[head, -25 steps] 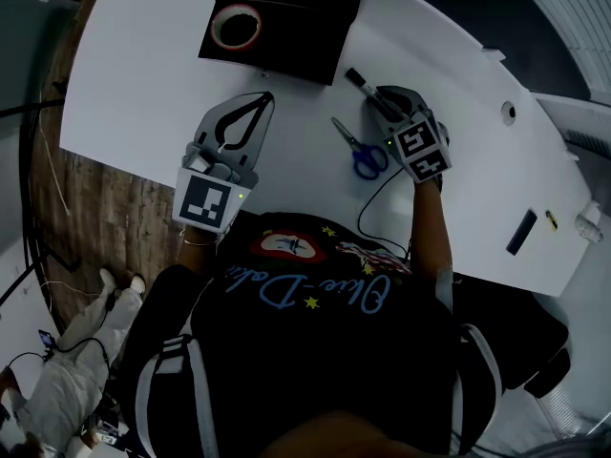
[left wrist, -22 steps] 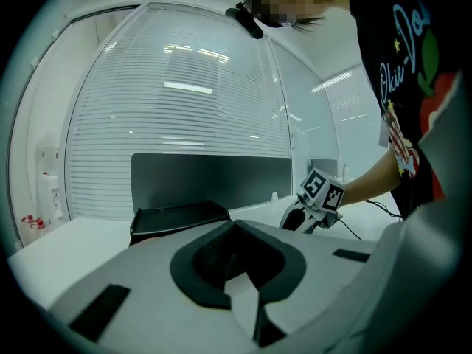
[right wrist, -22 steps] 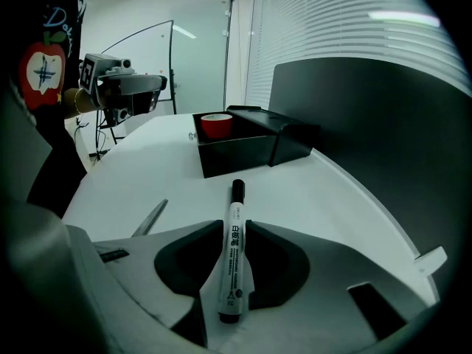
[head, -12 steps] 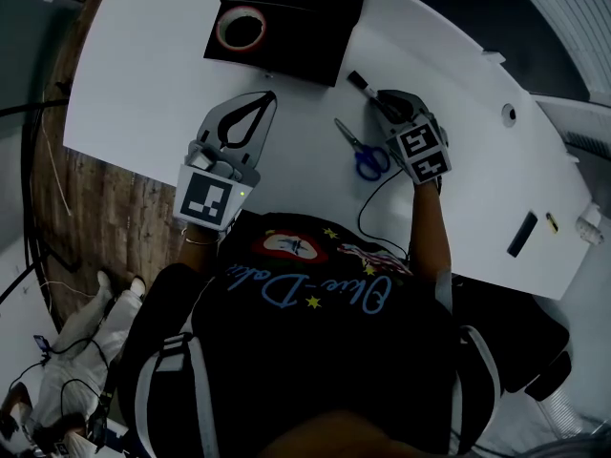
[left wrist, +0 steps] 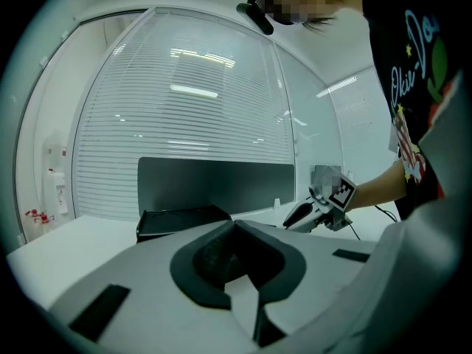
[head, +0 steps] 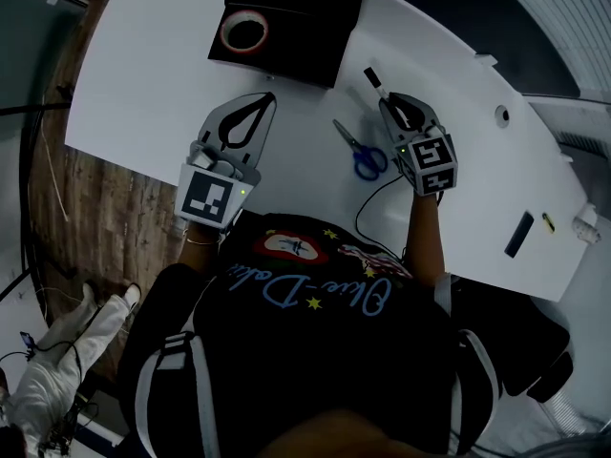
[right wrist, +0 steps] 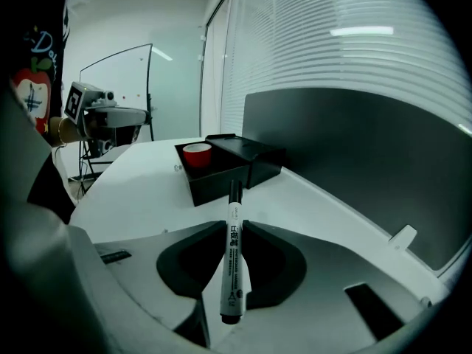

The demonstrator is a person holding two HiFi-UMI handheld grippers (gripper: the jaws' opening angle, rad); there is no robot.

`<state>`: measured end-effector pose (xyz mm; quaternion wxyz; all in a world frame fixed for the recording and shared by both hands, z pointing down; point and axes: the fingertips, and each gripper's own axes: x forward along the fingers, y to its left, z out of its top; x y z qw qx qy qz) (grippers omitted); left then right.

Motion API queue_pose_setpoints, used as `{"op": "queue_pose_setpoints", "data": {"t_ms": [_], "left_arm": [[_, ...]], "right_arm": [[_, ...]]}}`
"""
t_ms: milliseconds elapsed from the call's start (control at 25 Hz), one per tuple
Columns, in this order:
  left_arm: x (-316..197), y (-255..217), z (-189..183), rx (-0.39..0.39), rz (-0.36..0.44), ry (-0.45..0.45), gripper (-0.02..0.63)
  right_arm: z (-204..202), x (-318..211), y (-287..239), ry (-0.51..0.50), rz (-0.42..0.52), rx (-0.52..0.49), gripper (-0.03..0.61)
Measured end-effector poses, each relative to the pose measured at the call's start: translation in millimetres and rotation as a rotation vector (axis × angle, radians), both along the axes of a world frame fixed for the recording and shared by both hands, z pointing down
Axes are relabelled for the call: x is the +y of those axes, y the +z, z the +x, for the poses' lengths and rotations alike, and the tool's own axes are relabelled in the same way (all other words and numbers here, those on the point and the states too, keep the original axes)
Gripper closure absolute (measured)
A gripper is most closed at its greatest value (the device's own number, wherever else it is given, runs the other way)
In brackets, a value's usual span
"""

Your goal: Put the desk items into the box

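Note:
My right gripper (head: 389, 103) is shut on a black-and-white marker (head: 372, 77), held off the white desk (head: 143, 74). Its jaws have just been closing, with the marker between them. In the right gripper view the marker (right wrist: 233, 257) lies lengthwise between the jaws and points at the black box (right wrist: 228, 172). A red-edged tape roll (head: 243, 32) lies in the box (head: 305, 36). Blue-handled scissors (head: 361, 153) lie on the desk, left of the right gripper. My left gripper (head: 265, 99) hovers near the box's front, shut and holding nothing.
A dark partition panel (right wrist: 354, 161) stands behind the box at the desk's far edge. A cable (head: 372, 208) runs from the right gripper back toward the person. The desk's curved edge drops to a wooden floor (head: 86, 218) on the left.
The right gripper has closed on the marker and lifted it off the desk, shifting slightly right and rolling. The left gripper has stayed still.

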<state>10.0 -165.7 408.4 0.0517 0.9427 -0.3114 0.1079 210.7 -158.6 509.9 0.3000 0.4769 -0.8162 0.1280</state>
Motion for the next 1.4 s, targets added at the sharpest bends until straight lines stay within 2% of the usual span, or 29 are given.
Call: {"op": "queue_pose_setpoints", "data": {"t_ms": [400, 960, 1400], "left_arm": [[12, -14, -9, 0.009, 0.037, -0.015, 0.618], [33, -34, -22, 0.003, 0.101, -0.005, 0.618], [50, -42, -41, -0.013, 0.128, -0.003, 0.618]], "right_arm": [[-7, 7, -59, 0.037, 0.137, -0.026, 0.514], [-26, 35, -118, 0.071, 0.296, -0.157, 0.513], [-50, 56, -138, 0.047, 0.353, -0.195, 0.513]]}}
